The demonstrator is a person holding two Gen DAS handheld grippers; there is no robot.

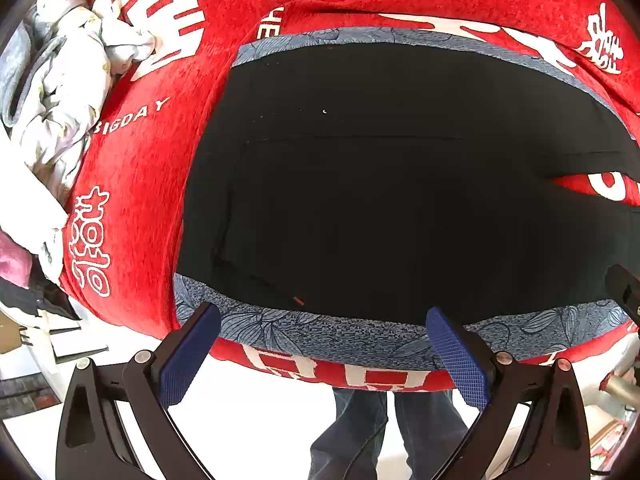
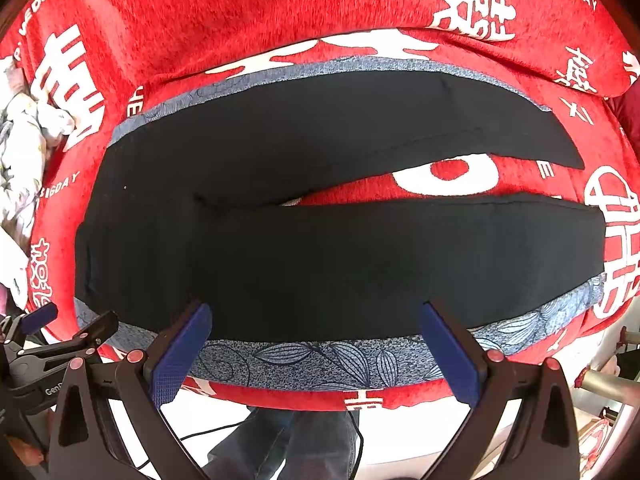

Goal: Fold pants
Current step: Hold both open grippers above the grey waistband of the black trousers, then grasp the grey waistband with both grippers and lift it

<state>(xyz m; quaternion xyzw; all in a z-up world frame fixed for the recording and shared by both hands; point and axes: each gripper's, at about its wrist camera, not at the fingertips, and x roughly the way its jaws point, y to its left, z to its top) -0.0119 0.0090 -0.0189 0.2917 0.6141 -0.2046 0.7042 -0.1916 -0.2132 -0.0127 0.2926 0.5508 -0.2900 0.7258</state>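
Pants [image 2: 320,256], one black pair, lie flat; two tools gape.

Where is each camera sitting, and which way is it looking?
Left wrist: sits on the left gripper, looks forward and down at the waist end of the black pants; the person's legs show below.
Right wrist: sits on the right gripper, looks at both spread pant legs; the left gripper and the person's legs show.
Shared: the pants, the blue leaf-print cloth, the red blanket.
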